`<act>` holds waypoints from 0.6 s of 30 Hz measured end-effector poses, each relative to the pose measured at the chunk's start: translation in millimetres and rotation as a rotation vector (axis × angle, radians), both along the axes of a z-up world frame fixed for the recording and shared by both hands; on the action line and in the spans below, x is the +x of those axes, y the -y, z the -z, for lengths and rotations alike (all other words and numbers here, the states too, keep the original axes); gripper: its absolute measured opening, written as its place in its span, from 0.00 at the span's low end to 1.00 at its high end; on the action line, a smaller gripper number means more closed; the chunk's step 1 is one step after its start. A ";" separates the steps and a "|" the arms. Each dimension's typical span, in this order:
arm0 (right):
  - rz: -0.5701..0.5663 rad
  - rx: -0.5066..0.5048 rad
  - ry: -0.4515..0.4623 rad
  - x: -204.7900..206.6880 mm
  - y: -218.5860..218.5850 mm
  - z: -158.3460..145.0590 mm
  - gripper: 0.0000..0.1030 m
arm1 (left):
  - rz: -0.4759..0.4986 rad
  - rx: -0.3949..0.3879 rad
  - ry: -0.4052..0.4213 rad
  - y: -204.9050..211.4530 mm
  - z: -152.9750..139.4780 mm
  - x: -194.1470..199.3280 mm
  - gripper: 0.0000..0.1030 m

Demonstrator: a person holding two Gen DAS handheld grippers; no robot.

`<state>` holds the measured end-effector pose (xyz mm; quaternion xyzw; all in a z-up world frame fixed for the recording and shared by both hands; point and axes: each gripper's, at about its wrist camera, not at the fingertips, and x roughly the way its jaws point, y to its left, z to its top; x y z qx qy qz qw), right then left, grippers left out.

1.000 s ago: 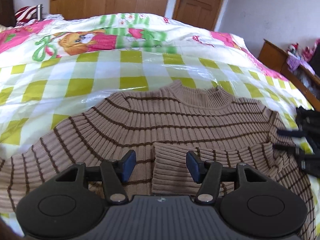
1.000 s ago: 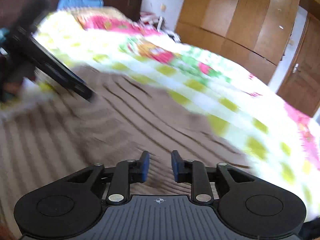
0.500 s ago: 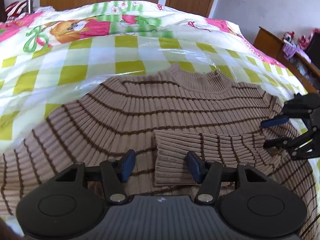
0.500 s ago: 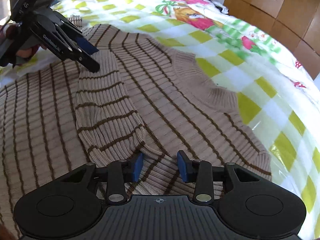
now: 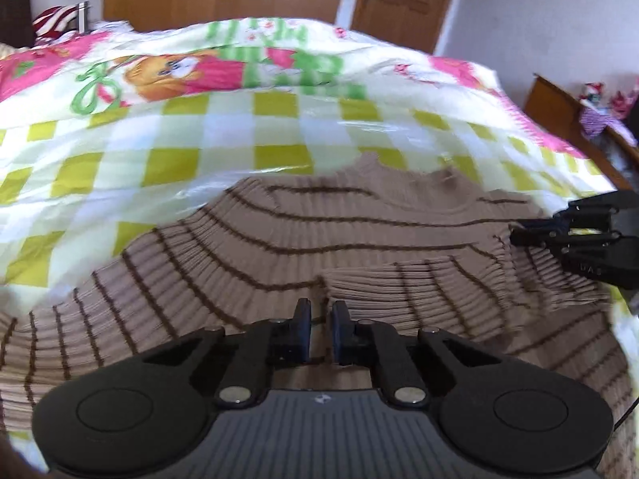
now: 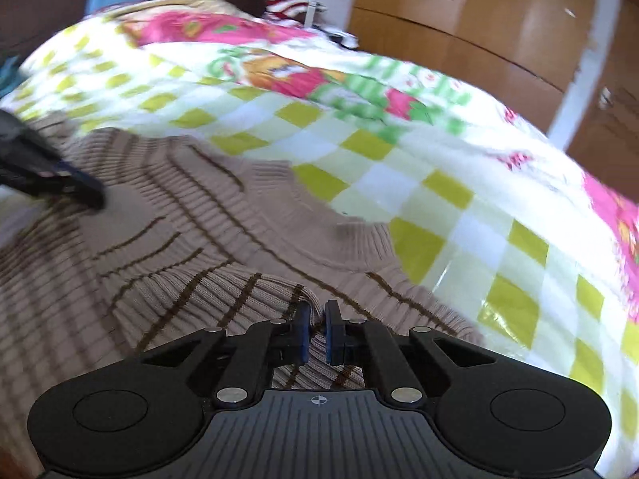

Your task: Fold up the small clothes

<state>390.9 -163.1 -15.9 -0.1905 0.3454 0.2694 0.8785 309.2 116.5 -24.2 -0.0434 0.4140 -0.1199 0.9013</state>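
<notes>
On the checked bedspread (image 5: 279,127) | striped sweater (image 5: 359,231) lies flat | left gripper (image 5: 318,315) pinches its folded sleeve cuff | right gripper (image 6: 315,319) clamps knit near the collar

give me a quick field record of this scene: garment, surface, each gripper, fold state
garment: tan striped sweater, spread flat
surface: checked bedcover
left gripper: shut on the sweater, by the folded sleeve's cuff
right gripper: shut on the sweater near its shoulder
fold state: one sleeve folded across the body, the rest unfolded
</notes>
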 end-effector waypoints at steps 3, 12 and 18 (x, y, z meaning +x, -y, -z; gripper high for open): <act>0.043 -0.029 -0.017 5.2 -8.9 23.3 0.13 | -0.010 0.002 -0.029 -0.6 9.5 3.9 0.25; -0.002 0.062 0.173 -65.9 3.2 -5.0 0.22 | -0.052 -0.158 -0.016 -26.1 -0.5 -6.0 0.54; -0.148 0.011 0.205 -106.7 -36.1 21.6 0.27 | -0.025 -0.071 0.020 2.2 3.7 -8.7 0.75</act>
